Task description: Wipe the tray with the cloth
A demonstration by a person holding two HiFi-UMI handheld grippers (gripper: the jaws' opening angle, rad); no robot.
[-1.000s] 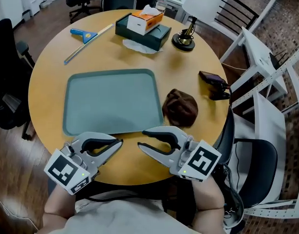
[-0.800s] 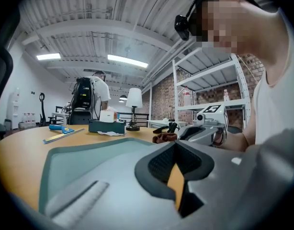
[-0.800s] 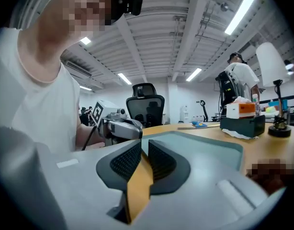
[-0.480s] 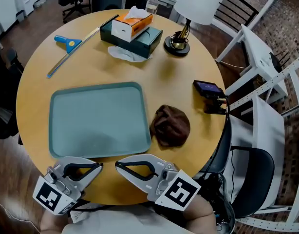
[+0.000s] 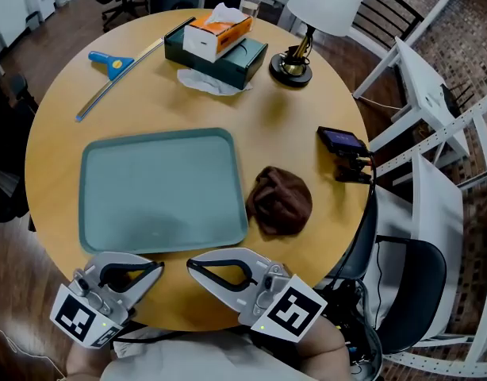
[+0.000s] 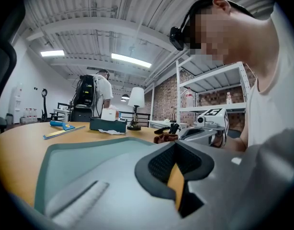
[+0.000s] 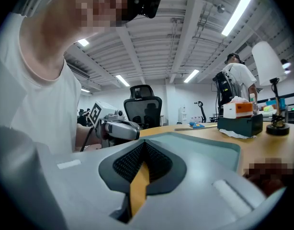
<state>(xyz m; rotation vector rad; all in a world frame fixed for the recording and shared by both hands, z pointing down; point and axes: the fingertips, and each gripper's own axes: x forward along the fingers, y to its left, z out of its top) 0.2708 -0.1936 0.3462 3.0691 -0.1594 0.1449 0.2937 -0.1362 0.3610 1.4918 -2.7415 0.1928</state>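
— Item one?
— Tray, teal, rectangular, flat on the round wooden desk, left of centre. Nothing lies in it.

— The cloth?
— Cloth, brown, crumpled in a heap on the desk just beside the tray's right rim, near its front corner. Neither gripper touches it.

— Grippers?
— Two, both low at the desk's near edge. Left gripper: in front of the tray's near left part, jaws together, nothing between them. Right gripper: in front of the tray's near right corner, tips pointing left toward the other, jaws likewise closed on nothing.

— Other stock?
— Far side: dark green box with an orange-and-white tissue box on it, a loose tissue beside it. Lamp to their right. Blue-handled squeegee at far left. Small dark device at the right edge, well apart from the cloth.
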